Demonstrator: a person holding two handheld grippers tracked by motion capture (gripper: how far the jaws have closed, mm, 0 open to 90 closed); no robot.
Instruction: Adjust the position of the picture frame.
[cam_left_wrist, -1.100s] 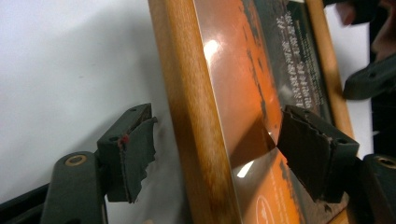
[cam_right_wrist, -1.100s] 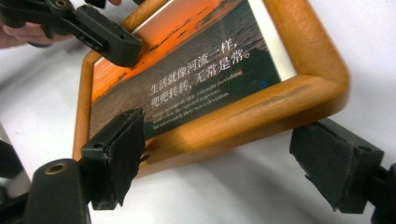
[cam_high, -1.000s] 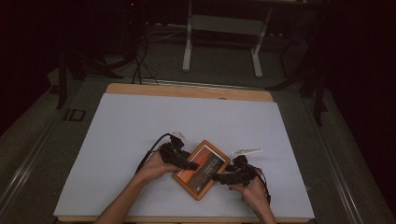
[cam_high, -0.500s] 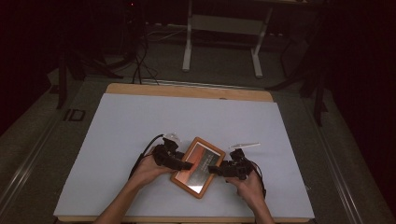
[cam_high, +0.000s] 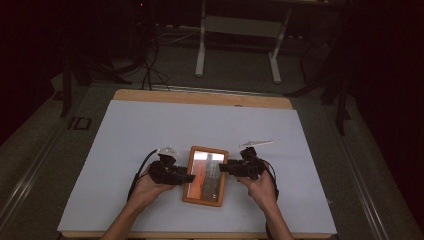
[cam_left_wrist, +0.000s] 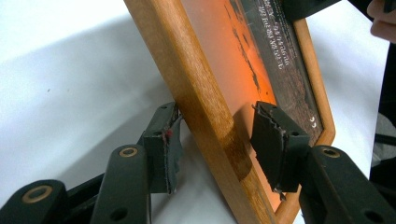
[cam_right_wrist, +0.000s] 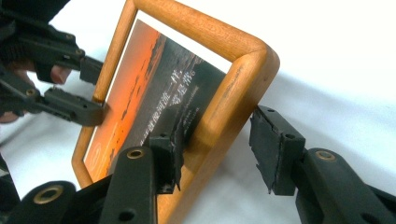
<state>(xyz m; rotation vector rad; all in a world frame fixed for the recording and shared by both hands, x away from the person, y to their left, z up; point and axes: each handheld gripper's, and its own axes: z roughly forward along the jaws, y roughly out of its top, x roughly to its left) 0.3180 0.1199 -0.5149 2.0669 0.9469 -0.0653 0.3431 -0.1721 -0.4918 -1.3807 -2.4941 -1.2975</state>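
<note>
Wooden picture frame (cam_high: 205, 176) low in the middle of the high view, on the white table (cam_high: 150, 130), long side running up the picture. Flanked by the left claw (cam_high: 189, 177) at its left edge and the right claw (cam_high: 223, 168) at its right edge, a little higher up.

Left gripper view: left claw (cam_left_wrist: 215, 121) roughly half open, just been closing, with the frame's wooden edge between the jaws. One pad against the back of the wood, the other just off the glass (cam_left_wrist: 233, 70). No firm pinch to be seen yet. Frame tilted here, with a shadow under it.

Right gripper view: right claw (cam_right_wrist: 219, 126) also about half open, just been closing, astride the rounded corner of the frame. Inner pad at the picture side, outer pad apart from the wood by a visible gap. Not clamped.

Possible trouble from here:
- Uneven closing, one side biting before the other: a likely twist or swing of the frame, then a slide back onto the table.
- Pad on smooth glass instead of wood: poor hold and a slip under load.
- Rounded wood at the corner: easy to squeeze out of the jaws.
- Too hard a squeeze on the glass: risk of a crack.
</note>
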